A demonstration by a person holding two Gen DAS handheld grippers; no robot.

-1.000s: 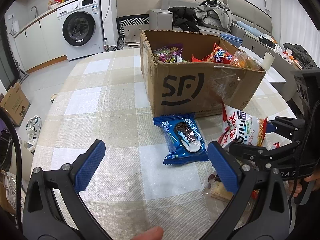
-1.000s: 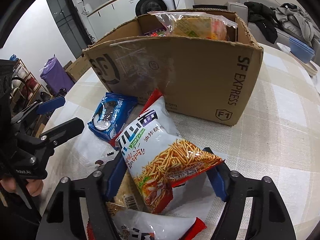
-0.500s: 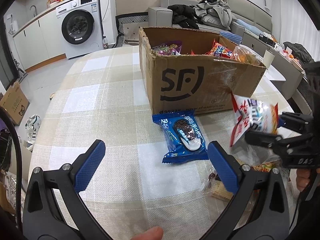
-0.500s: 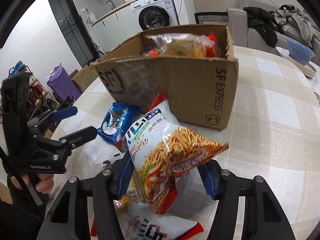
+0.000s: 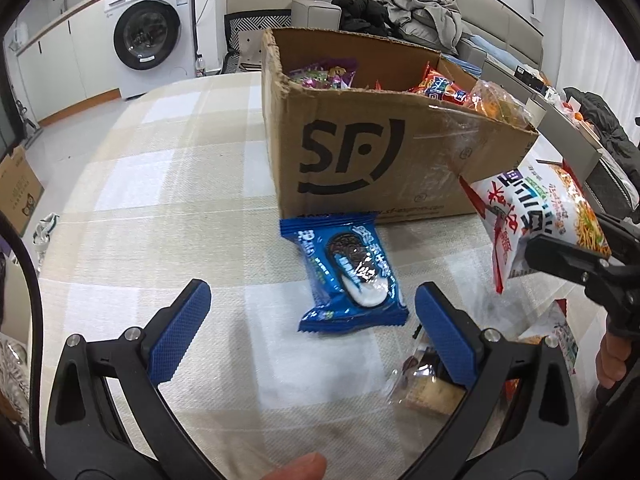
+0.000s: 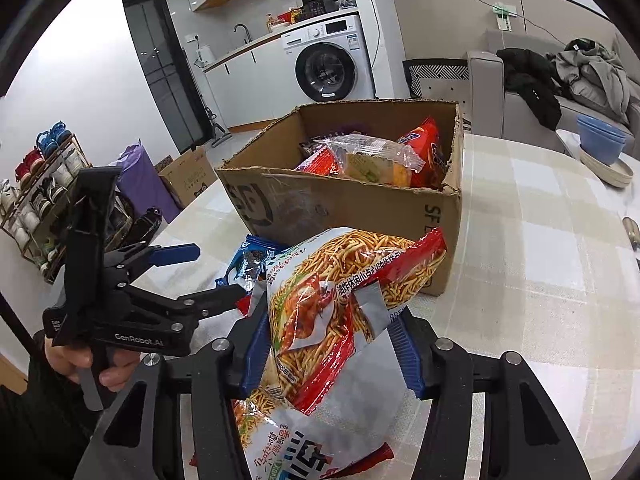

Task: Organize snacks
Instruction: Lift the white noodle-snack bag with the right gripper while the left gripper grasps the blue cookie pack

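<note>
My right gripper (image 6: 332, 350) is shut on a red-and-white noodle snack bag (image 6: 340, 304) and holds it in the air in front of the cardboard SF box (image 6: 360, 216); the bag also shows in the left wrist view (image 5: 536, 220). The box (image 5: 372, 160) holds several snack packs. My left gripper (image 5: 308, 336) is open and empty, low over the table, just short of a blue cookie pack (image 5: 348, 272) that lies flat by the box front.
A clear-wrapped cracker pack (image 5: 424, 388) lies under my left gripper's right finger. Another noodle bag (image 6: 296, 440) lies below the held one. A blue bowl on plates (image 6: 602, 152) sits at the table's far right. A checked cloth (image 5: 160, 208) covers the table.
My right gripper has lifted the noodle bag off the table, up toward the box's rim height. My left gripper has edged a little toward the cookie pack.
</note>
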